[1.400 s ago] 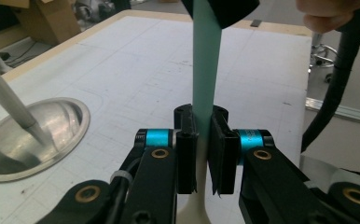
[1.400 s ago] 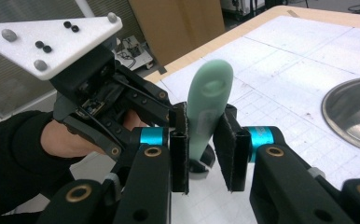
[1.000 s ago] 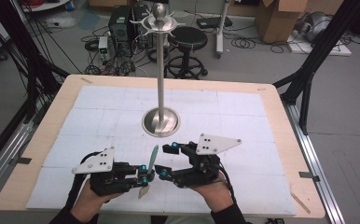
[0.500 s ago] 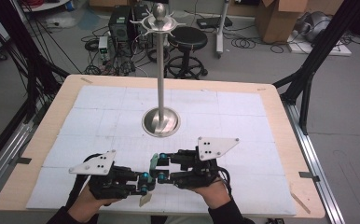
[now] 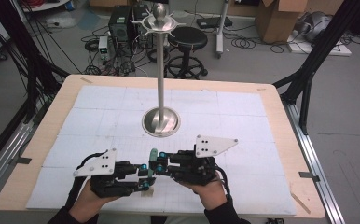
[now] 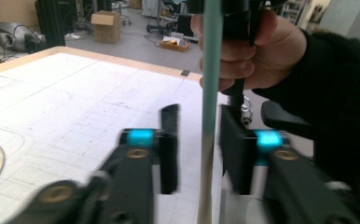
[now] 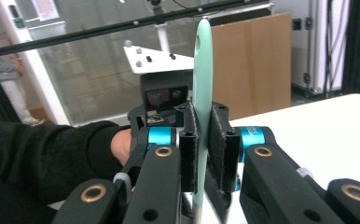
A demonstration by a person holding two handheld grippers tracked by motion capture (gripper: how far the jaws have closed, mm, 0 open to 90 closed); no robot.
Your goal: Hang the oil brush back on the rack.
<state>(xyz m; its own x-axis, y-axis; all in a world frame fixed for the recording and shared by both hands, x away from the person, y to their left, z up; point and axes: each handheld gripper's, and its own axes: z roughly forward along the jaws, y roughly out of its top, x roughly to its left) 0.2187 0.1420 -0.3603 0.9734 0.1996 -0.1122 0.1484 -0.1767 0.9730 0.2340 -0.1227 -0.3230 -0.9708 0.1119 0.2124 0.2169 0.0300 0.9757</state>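
Green spatula clamped by right gripper; left gripper loosening (white gridded table, cluttered lab).

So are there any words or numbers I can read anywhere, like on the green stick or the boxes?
No readable text anywhere.
Green stick: plain, no print.
Cardboard boxes behind the table: no legible marks.
Poster behind the glass in the right gripper view: too blurred to read.
Small sign beside it: too small to read.
White mat on the table: only faint grid lines, no numbers.
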